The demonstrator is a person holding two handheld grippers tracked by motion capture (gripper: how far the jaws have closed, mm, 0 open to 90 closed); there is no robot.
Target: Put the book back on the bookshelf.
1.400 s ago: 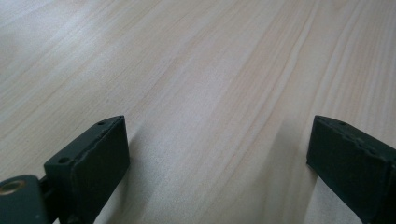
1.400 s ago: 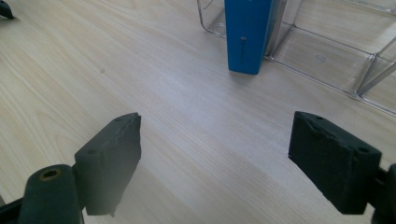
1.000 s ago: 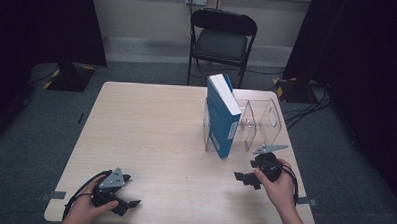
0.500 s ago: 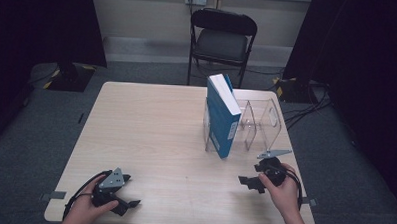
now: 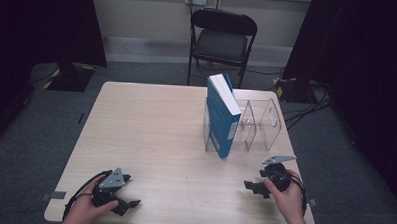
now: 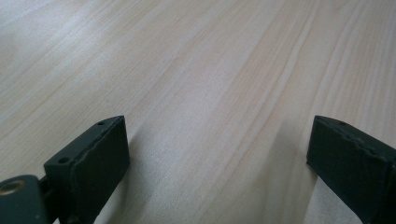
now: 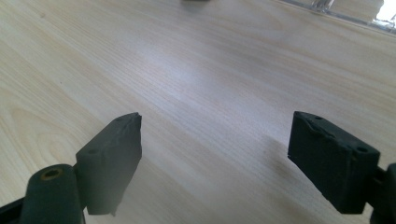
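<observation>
A blue book [image 5: 221, 115] stands upright in the leftmost slot of a clear acrylic rack [image 5: 258, 125] at the right middle of the light wooden table [image 5: 150, 135]. My left gripper [image 5: 128, 203] rests near the table's front left edge, held by a hand, open with nothing between its jaws; its own view has the gripper [image 6: 217, 154] over bare wood. My right gripper [image 5: 251, 186] sits at the front right, below the rack, also open and empty. Bare tabletop lies beneath the right gripper [image 7: 215, 161], with the rack's clear base [image 7: 336, 9] at the top edge.
A black folding chair [image 5: 221, 40] stands beyond the table's far edge. Dark curtains hang at both sides, and cables lie on the grey floor at the right. The rack's other slots hold nothing.
My right gripper has drawn back toward the table's front edge, away from the rack. The left gripper and the book have stayed put.
</observation>
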